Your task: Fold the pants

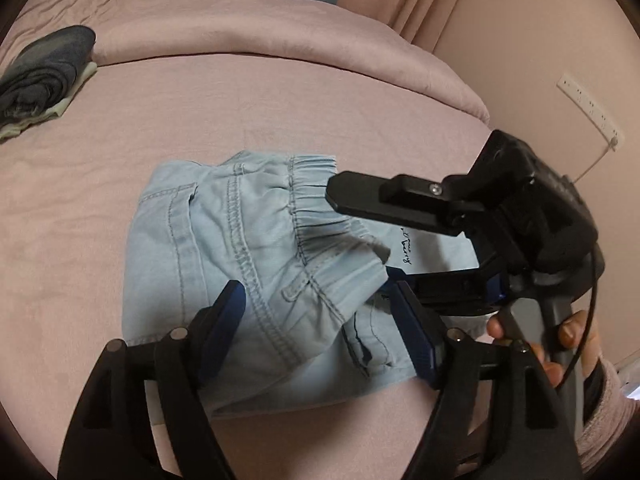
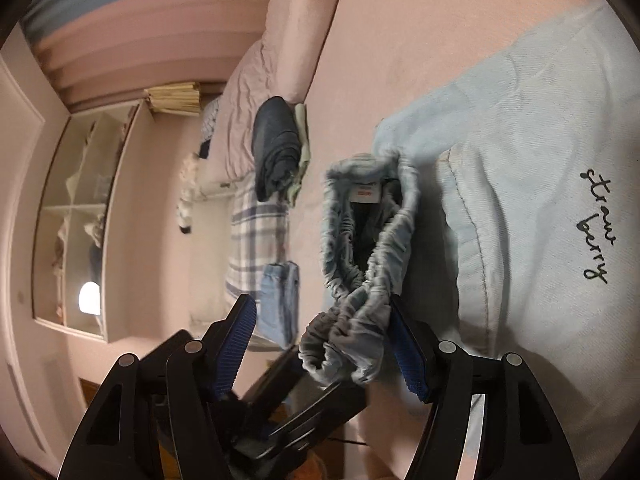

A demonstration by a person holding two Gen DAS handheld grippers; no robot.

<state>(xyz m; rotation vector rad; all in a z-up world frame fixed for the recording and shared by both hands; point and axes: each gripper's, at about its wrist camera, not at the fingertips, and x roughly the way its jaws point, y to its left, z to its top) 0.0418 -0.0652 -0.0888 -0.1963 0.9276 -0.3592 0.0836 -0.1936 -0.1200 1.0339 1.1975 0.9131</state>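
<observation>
Light blue pants (image 1: 224,236) lie folded into a compact bundle on the pink bed (image 1: 100,200). Their gathered elastic waistband (image 1: 320,200) faces right, above a layer with black script lettering (image 2: 596,228). My left gripper (image 1: 316,288) is open, its blue pads (image 1: 224,320) spread over the near part of the bundle without pressing on it. My right gripper (image 1: 360,236), held by a hand (image 1: 560,340), comes in from the right at the waistband. In the right wrist view the bunched waistband (image 2: 360,248) sits between the open right gripper (image 2: 320,300) fingers, close to the right pad (image 2: 408,352).
Dark folded clothes on a pale cloth (image 1: 44,76) lie at the bed's far left. A rolled pink duvet (image 1: 280,32) runs along the back. A wall socket strip (image 1: 592,108) is at right. Beyond the bed are a plaid cloth (image 2: 256,232), folded jeans (image 2: 280,304) and a glass-fronted cabinet (image 2: 80,220).
</observation>
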